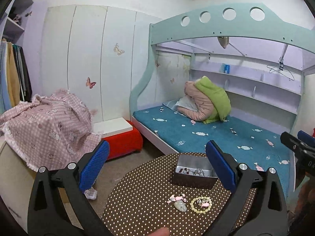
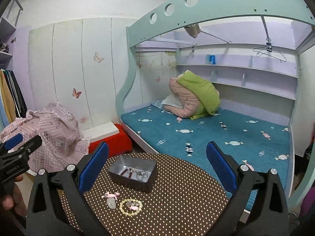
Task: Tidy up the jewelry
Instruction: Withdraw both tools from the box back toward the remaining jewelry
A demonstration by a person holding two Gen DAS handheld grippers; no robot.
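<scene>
our left claw [image 1: 157,165] and right claw [image 2: 157,165] hang spread above the dotted table [image 2: 177,206]; the pearl bracelet [image 2: 131,206] lies near the jewelry box [image 2: 132,175].

You have one open box [image 2: 132,174] on the counter [image 2: 177,206], with several small pieces inside, too tangled to count. In front of it lie one pearl bracelet [image 2: 131,206], one pink bow clip [image 2: 111,195] and one pale pendant [image 2: 111,203].

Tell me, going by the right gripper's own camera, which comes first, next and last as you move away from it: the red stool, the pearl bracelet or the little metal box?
From the right gripper:
1. Pearl bracelet, on the dotted table, low and left of centre.
2. Metal box, farther back on the table.
3. Red stool, on the floor beyond the table, left.
</scene>
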